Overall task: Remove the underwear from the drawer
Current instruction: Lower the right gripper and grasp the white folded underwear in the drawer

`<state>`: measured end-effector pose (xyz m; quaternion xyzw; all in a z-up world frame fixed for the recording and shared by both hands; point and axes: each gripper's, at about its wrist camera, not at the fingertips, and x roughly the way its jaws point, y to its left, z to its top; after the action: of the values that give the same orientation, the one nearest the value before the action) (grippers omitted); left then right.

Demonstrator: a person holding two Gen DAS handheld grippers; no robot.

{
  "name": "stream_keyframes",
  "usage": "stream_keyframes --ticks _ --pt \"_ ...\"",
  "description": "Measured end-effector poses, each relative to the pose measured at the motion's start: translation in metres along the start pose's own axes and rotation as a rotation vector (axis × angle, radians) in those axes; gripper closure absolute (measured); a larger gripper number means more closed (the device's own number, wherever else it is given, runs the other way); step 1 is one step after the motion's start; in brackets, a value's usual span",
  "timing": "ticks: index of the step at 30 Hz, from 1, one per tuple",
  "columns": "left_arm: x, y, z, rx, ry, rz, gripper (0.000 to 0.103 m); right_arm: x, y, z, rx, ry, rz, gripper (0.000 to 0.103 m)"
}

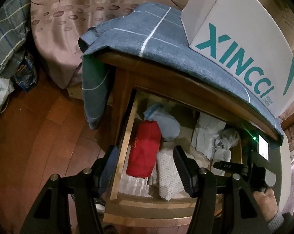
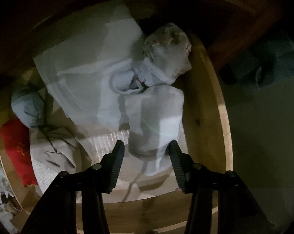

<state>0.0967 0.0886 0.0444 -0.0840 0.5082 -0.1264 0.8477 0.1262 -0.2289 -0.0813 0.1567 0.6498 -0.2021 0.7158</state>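
Note:
The wooden drawer [image 1: 125,142] stands pulled out, full of folded clothes. My left gripper [image 1: 146,152] hangs open above its left part, over a red folded garment [image 1: 145,150] and a white dotted one [image 1: 168,171]. A light blue roll [image 1: 166,124] lies behind them. Down inside the drawer [image 2: 223,117], my right gripper [image 2: 146,146] points straight down. A pale grey folded garment [image 2: 154,117] lies between its jaws; the right pad is at the cloth's edge and the left pad stands a little off it. A rolled bundle [image 2: 166,52] and a large flat pale garment [image 2: 88,68] lie beyond.
A blue checked cloth [image 1: 147,39] covers the cabinet top and hangs over its left corner. A white XINCCI box [image 1: 234,29] sits on it. A bed with a pink cover [image 1: 59,29] and wooden floor [image 1: 40,136] lie to the left. A person's hand [image 1: 263,200] holds the right gripper's body [image 1: 242,165].

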Motion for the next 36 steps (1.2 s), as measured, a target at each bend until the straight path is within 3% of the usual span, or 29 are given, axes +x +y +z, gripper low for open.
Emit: stream_keyframes --ticks 5,15,19,22,27,36 --pt "0.002 0.001 -0.001 -0.007 0.007 0.001 0.042 0.001 -0.002 0.003 -0.044 -0.008 -0.016 0.078" --pt "0.004 0.0 -0.002 0.0 0.014 0.015 0.042 0.004 -0.002 -0.018 -0.145 0.098 0.069 0.08" --pt "0.006 -0.002 -0.002 0.006 0.018 0.021 0.042 0.0 0.007 -0.024 -0.232 0.104 0.033 0.067" --pt "0.007 -0.002 -0.003 0.007 0.022 0.023 0.042 -0.008 0.018 -0.025 -0.312 0.062 -0.04 0.041" --pt "0.008 -0.003 -0.003 0.015 0.026 0.027 0.042 0.002 0.036 -0.015 -0.399 0.104 -0.07 0.04" --pt "0.017 -0.012 -0.007 0.056 0.065 0.036 0.042 0.029 0.043 0.005 -0.423 0.184 -0.098 0.04"
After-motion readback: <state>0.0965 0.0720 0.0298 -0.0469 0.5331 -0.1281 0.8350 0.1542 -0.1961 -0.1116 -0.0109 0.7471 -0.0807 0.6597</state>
